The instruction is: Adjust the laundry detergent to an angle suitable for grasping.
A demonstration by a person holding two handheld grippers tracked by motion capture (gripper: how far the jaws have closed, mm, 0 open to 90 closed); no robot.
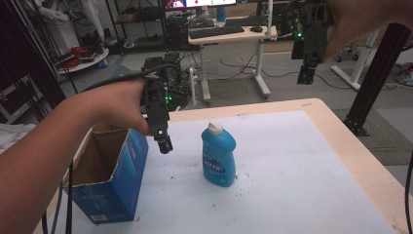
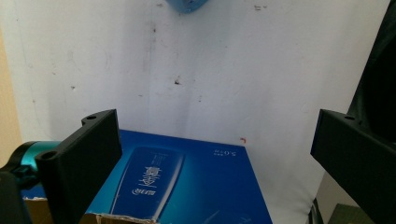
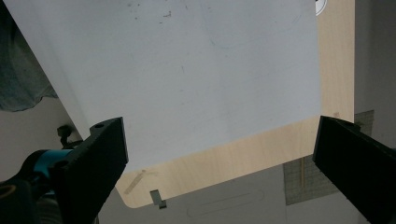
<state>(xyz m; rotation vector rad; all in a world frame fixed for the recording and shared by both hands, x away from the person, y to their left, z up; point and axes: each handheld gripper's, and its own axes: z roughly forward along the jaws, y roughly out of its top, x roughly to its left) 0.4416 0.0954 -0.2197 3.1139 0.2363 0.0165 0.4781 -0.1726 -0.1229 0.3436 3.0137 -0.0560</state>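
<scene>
A blue bottle (image 1: 218,156) with a white cap stands upright near the middle of the white mat (image 1: 292,165). To its left sits an open blue cardboard box (image 1: 111,173). My left gripper (image 1: 163,141) hangs above the box's right edge, pointing down, jaws wide apart and empty. Its own view looks down on the box's printed blue side (image 2: 177,182), with the bottle's base (image 2: 187,4) at the top edge. My right gripper (image 1: 307,73) is held high beyond the table's far right, open with nothing between its jaws. Its view looks down on the mat (image 3: 187,70) and a wooden table corner (image 3: 224,163).
The wooden table edge (image 1: 360,156) runs along the right. Beyond the far edge stand a desk with a keyboard (image 1: 216,31), cables on the floor and a black post (image 1: 380,78). Dark specks dot the mat around the bottle.
</scene>
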